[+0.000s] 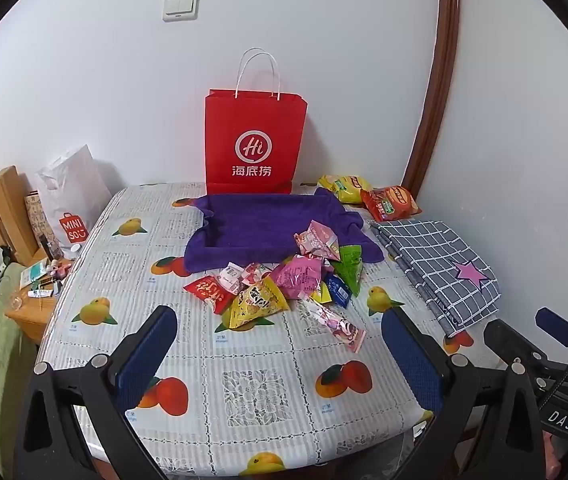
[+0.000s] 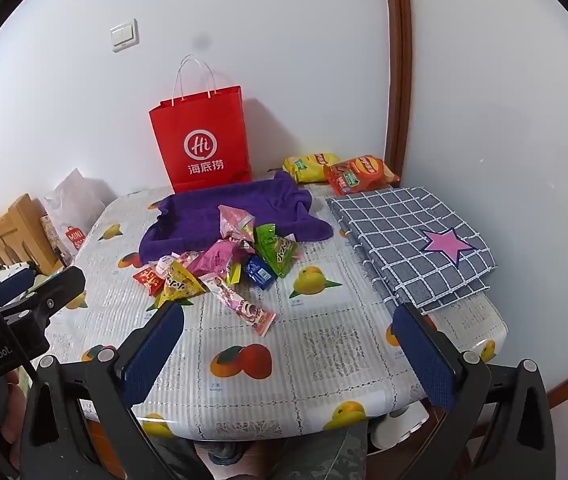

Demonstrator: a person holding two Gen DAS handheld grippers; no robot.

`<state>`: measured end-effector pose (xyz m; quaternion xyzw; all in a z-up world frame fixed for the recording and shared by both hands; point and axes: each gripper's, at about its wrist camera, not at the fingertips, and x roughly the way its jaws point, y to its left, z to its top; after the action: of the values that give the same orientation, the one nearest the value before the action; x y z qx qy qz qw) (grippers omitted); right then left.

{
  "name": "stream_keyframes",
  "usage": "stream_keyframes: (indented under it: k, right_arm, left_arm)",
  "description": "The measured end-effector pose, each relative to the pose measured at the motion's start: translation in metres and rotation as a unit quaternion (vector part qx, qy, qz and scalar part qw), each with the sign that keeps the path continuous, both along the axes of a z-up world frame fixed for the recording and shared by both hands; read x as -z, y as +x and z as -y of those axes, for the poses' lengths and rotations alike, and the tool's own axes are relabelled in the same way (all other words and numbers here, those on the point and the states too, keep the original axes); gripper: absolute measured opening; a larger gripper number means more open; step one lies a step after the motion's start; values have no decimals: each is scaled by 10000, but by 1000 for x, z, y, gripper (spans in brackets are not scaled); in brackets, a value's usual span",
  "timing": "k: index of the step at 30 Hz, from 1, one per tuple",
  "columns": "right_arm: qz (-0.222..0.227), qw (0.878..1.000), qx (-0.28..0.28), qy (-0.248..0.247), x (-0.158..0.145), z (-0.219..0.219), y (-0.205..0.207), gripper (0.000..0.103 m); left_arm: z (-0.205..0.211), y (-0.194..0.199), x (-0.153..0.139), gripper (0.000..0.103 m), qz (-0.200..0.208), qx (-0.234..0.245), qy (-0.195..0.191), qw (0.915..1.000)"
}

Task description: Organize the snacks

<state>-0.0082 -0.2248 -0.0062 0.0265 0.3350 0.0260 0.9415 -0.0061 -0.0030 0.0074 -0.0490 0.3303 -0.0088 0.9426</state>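
Left gripper and right gripper, both tilted downward above the near edge of the table, fingers spread wide with nothing between them. Ahead, mid-table, lies a loose heap of snack packets, its far side overlapping a purple towel. Two chip bags rest at the far right corner, beside a folded checked cloth. A red paper bag stands upright against the wall.
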Motion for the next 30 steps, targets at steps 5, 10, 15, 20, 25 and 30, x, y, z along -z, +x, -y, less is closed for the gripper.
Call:
stream_keyframes:
  k: [5,10,15,20,25,30]
  right_arm:
    - [-4,10000,3,-8,-1,1,-1,103]
    - [0,10000,8,-7,-1,2,-1,103]
    - [-22,10000,-6,-9,1,1,0,103]
    - [2,10000,-5,-13,1,0,-2,103]
    - [38,10000,-31,-41,1,-5,-5,103]
    - [78,9999,-47,-51,0,-5,-6,103]
  left_arm:
    - [0,0,0,103,2,0,-7,10000]
    - [0,0,0,103,-6,-4,-1,10000]
    - [0,-1,1,103,-3,-6,-7,10000]
    - [0,-2,1,103,-3,-2,-11,10000]
    - [-1,-2,1,103,5,-5,-11,10000]
    - [-1,-1,1,103,-4,-5,-14,10000]
